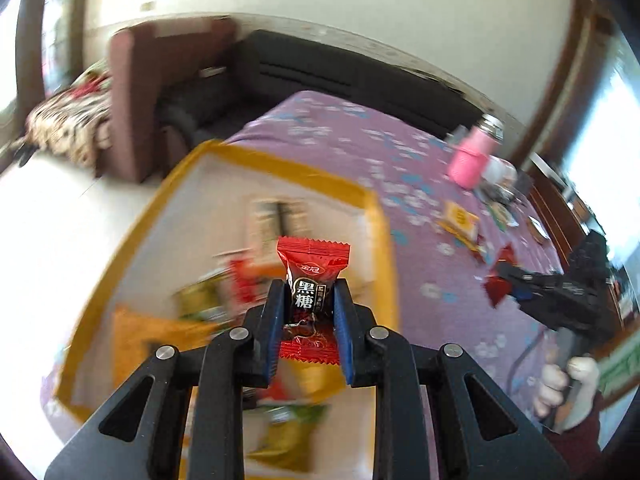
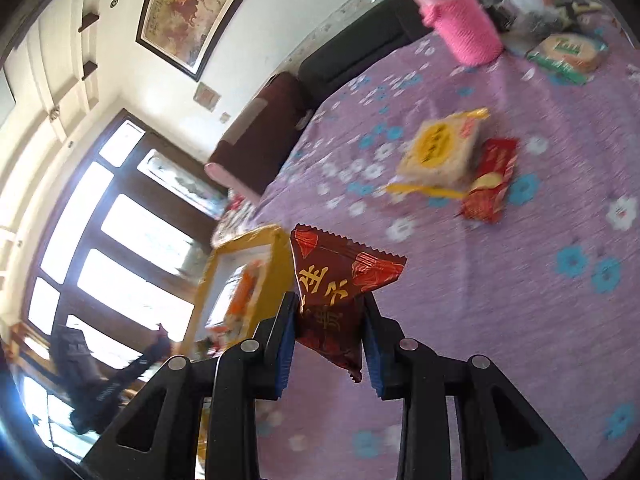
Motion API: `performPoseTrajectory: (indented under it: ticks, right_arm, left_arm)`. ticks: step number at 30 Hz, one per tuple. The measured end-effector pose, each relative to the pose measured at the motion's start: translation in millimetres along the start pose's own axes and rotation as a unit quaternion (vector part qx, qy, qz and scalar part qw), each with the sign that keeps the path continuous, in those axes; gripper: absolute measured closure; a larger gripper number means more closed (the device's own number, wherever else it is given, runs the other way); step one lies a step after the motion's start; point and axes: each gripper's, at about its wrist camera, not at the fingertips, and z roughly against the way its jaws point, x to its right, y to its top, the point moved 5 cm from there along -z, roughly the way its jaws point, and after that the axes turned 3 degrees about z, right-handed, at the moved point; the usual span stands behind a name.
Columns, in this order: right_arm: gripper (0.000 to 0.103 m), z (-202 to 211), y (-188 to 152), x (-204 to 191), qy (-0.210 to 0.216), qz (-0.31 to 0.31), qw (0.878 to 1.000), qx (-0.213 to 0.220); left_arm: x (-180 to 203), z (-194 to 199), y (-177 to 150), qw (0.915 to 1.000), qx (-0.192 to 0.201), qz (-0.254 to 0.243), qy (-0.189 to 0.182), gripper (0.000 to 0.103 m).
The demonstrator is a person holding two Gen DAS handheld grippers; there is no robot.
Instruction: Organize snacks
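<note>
Your left tongs (image 1: 308, 300) clamp a red candy (image 1: 310, 300) over the yellow-rimmed box (image 1: 376, 216); your right tongs (image 2: 330, 332) hold a dark-red packet (image 2: 336, 292). Next, release the candy into the box, then swing right toward 9 o'clock.

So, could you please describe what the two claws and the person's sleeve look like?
Both the left claw and right claw are black, with angular cut-out linkage arms, silver round pivot pins and blue ribbed finger pads. The sleeve is dark red.

"黑糖" on red candy wrapper (image 1: 308, 292)
</note>
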Motion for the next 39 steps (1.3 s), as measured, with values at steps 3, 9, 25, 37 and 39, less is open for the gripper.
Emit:
performPoseTrajectory:
  ticks: [3,9,25,37,39]
  right_arm:
    - [0.073,-14,-9,-36,0.021,0.02,0.999,-0.025]
    - [0.072,-63,-30,-101,0.021,0.074,0.993,-0.088]
    - [0.063,-163,-32,-147,-0.13,0.165,0.97,-0.124]
    - [0.047,-95,-24,-160,-0.125,0.186,0.973,-0.045]
    - [0.047,-99,-28,-158,-0.115,0.181,0.975,-0.06]
  left_arm:
    - [-19,-1,-11,0.9996,-0.007,0.024,-0.01,0.082]
    - [-29,-15,-20,0.9995,-0.018,0.025,-0.011,0.082]
    - [-50,8,-16,0.9974,0.024,0.064,-0.022,0.047]
    - [-35,33,-22,0.9953,0.066,0.068,-0.021,0.044]
    - [-28,38,-25,0.9952,0.07,0.065,-0.022,0.043]
